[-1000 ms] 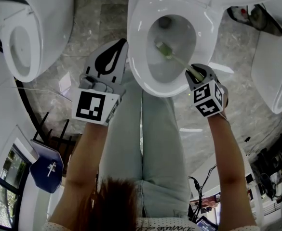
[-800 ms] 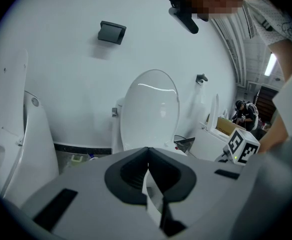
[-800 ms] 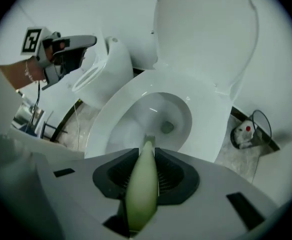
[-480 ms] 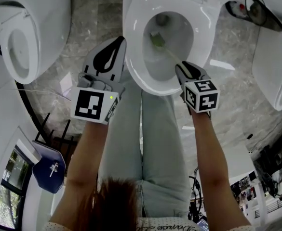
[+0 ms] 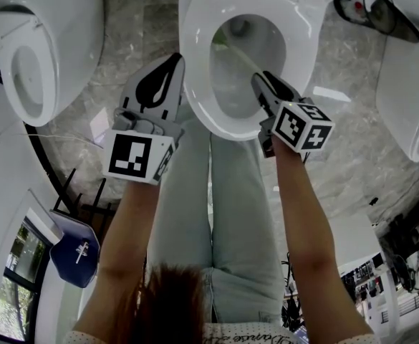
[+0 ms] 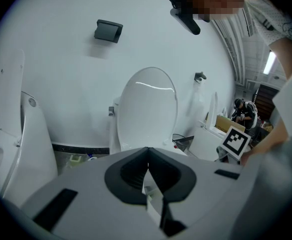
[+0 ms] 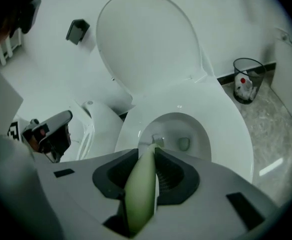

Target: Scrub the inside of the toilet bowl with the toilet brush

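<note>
Diagonally, toilet brush (image 5: 243, 59) in R hand-held gripper (image 5: 262, 82), head prob. up-left

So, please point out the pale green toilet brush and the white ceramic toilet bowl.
pale green toilet brush (image 7: 141, 194), right gripper view, handle between the jaws.
white ceramic toilet bowl (image 5: 193, 70), head view, left rim.

The person wore pale jeans (image 5: 216, 213) just below the toilet bowl (image 5: 195, 99) and a light dotted top (image 5: 227, 332) farthest from it, and the left gripper (image 5: 175, 63) and right gripper (image 5: 258, 82) were pale grey shells with black jaw pads, each bearing a cube (image 5: 132, 156) of black-and-white square markers.
</note>
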Tool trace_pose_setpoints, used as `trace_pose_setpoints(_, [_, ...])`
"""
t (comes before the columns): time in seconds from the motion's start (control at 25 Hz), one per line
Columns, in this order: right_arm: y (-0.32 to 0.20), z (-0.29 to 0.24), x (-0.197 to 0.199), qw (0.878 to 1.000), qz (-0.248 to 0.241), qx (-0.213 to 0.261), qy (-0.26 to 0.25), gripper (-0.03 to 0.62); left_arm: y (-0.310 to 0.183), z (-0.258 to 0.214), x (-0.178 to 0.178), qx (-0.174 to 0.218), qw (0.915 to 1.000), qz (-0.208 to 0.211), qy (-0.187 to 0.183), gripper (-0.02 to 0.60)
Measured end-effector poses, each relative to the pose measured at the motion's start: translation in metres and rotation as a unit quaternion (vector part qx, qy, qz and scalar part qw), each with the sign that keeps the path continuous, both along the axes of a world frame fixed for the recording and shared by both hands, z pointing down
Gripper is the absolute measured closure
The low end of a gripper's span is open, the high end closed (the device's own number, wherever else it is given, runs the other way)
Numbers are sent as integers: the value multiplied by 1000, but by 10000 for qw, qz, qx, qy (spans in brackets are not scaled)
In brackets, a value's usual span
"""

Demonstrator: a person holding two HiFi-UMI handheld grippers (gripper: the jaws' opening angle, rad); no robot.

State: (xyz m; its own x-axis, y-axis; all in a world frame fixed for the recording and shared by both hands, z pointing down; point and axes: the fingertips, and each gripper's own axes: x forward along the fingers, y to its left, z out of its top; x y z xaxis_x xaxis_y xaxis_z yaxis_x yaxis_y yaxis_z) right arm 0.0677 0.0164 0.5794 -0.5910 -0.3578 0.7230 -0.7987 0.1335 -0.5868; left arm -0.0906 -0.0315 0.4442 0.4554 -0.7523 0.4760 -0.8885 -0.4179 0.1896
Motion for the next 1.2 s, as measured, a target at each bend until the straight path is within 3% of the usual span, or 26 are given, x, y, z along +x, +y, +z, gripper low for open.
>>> trace_pose_setpoints(0.2, [-13,-1,9,9884,1321,-214,-720,484,1,0,2,11,10000,19,0,577])
trace_pose_setpoints(0.32, [-2,2,11,9814,1572,-444,-1012,484,3,1,2,-10,10000,23,-8,577])
trace_pose_setpoints(0.72, [38,5,7,9944,427,-588,-763,484,3,1,5,-14,10000,60,-1,577])
trace_pose_setpoints(1.2, [68,8,28,9942,-97,-920,-542,484,3,1,5,-5,10000,28,-9,577])
